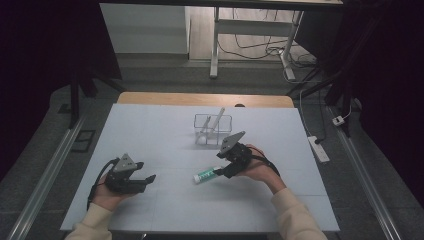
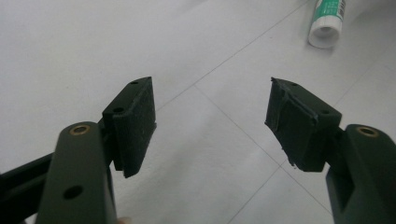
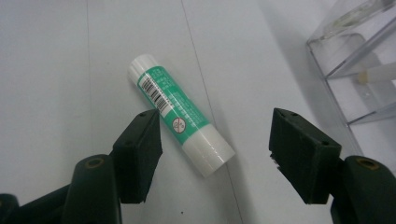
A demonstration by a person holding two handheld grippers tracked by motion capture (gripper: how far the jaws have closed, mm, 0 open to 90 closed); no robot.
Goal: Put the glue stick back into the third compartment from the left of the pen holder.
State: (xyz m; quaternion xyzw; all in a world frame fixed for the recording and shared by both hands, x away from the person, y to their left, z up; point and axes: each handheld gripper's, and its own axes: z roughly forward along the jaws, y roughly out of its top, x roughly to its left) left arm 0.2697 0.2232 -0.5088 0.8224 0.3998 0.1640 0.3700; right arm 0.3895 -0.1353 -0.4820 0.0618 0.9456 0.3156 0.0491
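On the white bench (image 1: 150, 135) lie a green-and-white glue stick (image 3: 180, 113) and, further back, a clear organiser (image 1: 213, 129) with a white stick leaning in it; grey floor, cables and a table frame lie beyond. Both forearms reach in from the near edge. The left gripper (image 2: 210, 123) rests low at the left, jaws released and empty. The right gripper (image 3: 215, 154) hovers over the glue stick's near end, jaws spread wide, not gripping it

table top: white sheet (image 1: 150, 130), faint grid lines
floor behind: white power strip (image 1: 318, 148), loose dark cables (image 1: 260, 50)
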